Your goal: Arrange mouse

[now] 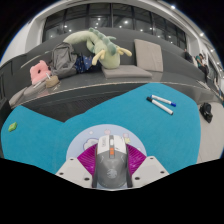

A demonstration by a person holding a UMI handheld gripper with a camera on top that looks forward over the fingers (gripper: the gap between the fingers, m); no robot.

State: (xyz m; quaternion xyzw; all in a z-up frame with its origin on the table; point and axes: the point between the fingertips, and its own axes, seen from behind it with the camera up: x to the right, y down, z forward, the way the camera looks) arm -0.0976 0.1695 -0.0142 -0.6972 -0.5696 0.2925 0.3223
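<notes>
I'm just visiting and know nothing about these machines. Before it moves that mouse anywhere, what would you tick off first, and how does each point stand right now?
1. Mouse sits between the fingers: ok.
2. Both pads pressing its sides: cannot tell.
3. Mouse centred and pointing straight ahead: ok.
4. Blue mat just ahead is free: ok.
5. Two pens lie on the mat, off to one side of the path: ok.
6. Small green item lies at the mat's far side, away from the mouse: ok.
</notes>
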